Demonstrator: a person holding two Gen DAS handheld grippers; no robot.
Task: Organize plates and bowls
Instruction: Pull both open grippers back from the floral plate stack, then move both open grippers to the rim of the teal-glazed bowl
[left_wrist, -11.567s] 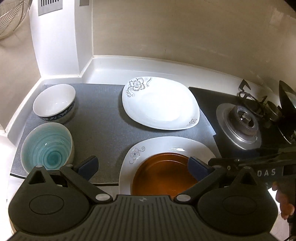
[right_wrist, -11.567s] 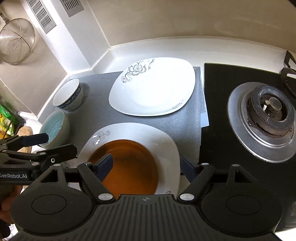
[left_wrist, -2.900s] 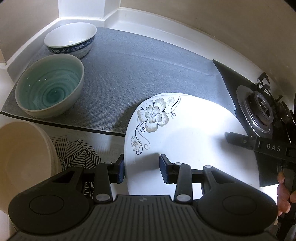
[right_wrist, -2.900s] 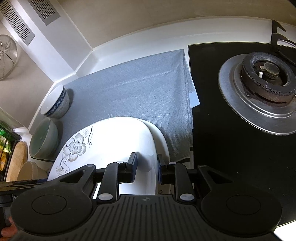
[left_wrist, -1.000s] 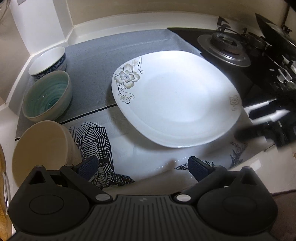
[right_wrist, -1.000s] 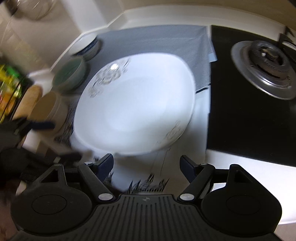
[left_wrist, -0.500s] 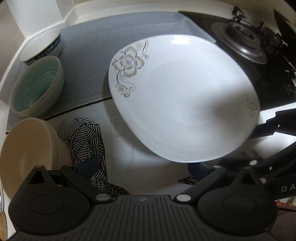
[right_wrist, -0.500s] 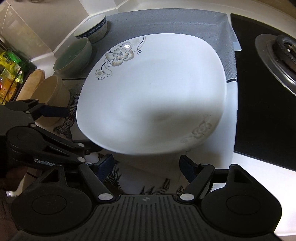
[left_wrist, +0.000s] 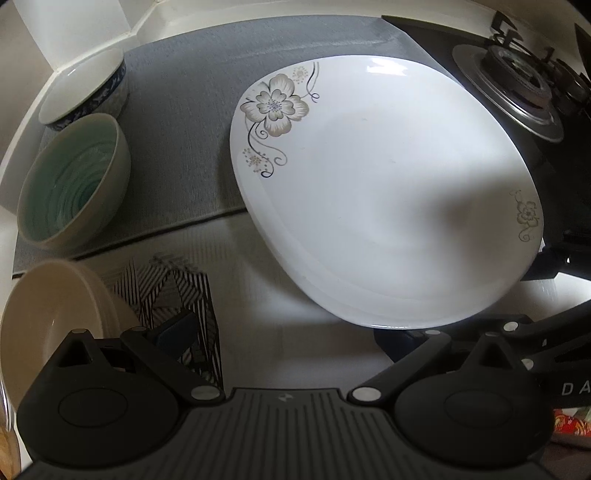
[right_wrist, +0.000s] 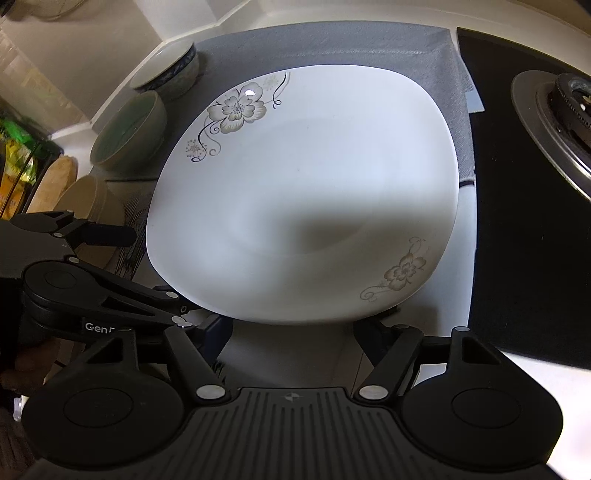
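With the floral plate lying near the front of the counter, part on the grey mat and part on the patterned sheet, its near rim sits just ahead of both my tongs. A second edge line shows under that rim in the left view, so I judge it a stack of two plates, not certain. Right gripper: jaws spread but closing, nothing between them, rim just beyond. Left gripper: jaws wide, empty, its right finger close to the right gripper's arm. Risks, as I read them: the two tools are crowded at the same rim and could knock together; a pinch on the glossy, shallow edge may slip or catch only the top plate and drag it askew; a push toward the stove would slide the stack off the mat. Teal bowl, blue-rimmed bowl and cream bowl stand at left, the cream one nearest my left finger.
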